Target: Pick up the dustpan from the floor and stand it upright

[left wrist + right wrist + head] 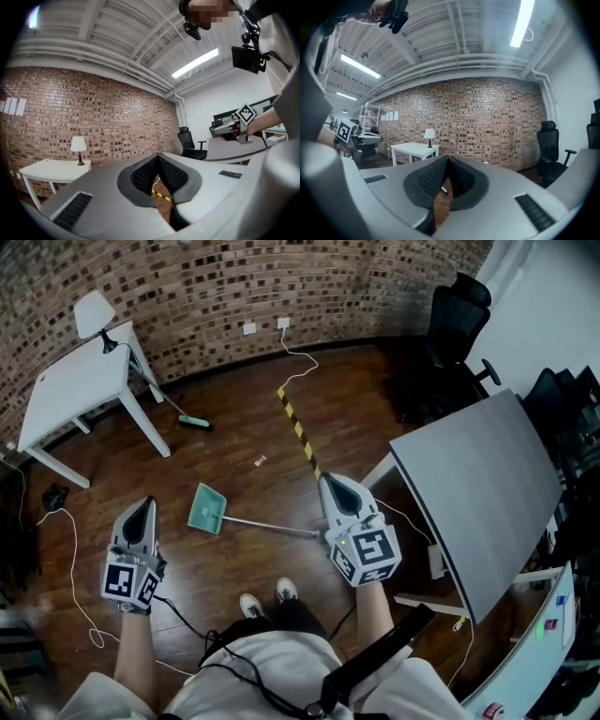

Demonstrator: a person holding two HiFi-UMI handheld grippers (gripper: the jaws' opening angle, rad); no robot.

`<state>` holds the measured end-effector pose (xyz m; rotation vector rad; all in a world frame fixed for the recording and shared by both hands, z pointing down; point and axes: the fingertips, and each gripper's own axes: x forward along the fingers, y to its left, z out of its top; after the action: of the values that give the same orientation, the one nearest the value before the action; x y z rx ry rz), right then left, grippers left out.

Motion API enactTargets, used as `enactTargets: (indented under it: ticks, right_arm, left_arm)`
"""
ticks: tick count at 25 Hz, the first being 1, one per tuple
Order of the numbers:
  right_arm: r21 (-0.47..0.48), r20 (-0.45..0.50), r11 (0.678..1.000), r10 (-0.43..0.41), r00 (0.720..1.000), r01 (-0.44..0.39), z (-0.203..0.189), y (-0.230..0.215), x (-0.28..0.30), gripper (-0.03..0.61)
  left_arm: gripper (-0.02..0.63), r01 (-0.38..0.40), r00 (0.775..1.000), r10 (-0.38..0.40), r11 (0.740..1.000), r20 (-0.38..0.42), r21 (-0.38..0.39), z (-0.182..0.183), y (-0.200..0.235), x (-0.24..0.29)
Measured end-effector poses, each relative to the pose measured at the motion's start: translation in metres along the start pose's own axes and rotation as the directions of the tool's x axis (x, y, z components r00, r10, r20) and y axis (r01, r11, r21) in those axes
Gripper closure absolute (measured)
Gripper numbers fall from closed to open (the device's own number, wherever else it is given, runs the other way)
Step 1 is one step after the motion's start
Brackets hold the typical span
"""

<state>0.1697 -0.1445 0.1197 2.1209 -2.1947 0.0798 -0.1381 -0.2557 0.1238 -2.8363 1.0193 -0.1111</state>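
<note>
In the head view a teal dustpan (205,508) lies flat on the wooden floor, its long thin metal handle (272,526) running off to the right. My left gripper (145,502) hovers to the left of the pan, pointing away from me, jaws shut and empty. My right gripper (328,477) hangs above the far end of the handle, apart from it, also shut with nothing between its jaws. In the left gripper view the left gripper (157,155) has its tips meeting. The right gripper view shows the right gripper (447,160) closed too. The dustpan is in neither gripper view.
A white table (80,381) with a lamp (94,313) stands at the back left against the brick wall. A green broom head (195,422) lies near it. Yellow-black tape (298,427) crosses the floor. A grey desk (487,493) and black chair (455,324) are at the right. Cables (75,549) trail at the left.
</note>
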Motion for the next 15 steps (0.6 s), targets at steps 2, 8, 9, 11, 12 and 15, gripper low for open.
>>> enactTargets:
  ticks: [2,8,9,11,12,15]
  right_arm:
    - [0.005,-0.010,0.998,-0.064,0.998,0.064,-0.014,-0.012,-0.011,0.577]
    - [0.054,-0.035,0.980,-0.192,0.981,0.193,-0.070,-0.057,-0.024,0.577]
    - [0.065,-0.050,0.977,-0.202,0.978,0.205,-0.087,-0.066,-0.025,0.577]
    - [0.080,-0.082,0.970,-0.223,0.971,0.230,-0.125,-0.084,-0.025,0.577]
    - [0.087,-0.097,0.966,-0.236,0.967,0.245,-0.146,-0.093,-0.024,0.577]
    - [0.102,-0.135,0.950,-0.280,0.951,0.294,-0.209,-0.120,-0.017,0.577]
  left_arm:
    - [0.621,0.062,0.998,-0.062,0.998,-0.027,-0.008,-0.020,-0.012,0.017]
    - [0.621,0.227,0.968,-0.229,0.973,-0.105,-0.035,-0.079,-0.064,0.072]
    - [0.621,0.244,0.962,-0.248,0.969,-0.118,-0.042,-0.091,-0.073,0.082]
    - [0.621,0.278,0.949,-0.283,0.959,-0.140,-0.055,-0.120,-0.091,0.102]
    - [0.621,0.295,0.942,-0.301,0.954,-0.150,-0.062,-0.137,-0.099,0.113]
    - [0.621,0.334,0.920,-0.346,0.938,-0.182,-0.093,-0.198,-0.121,0.148]
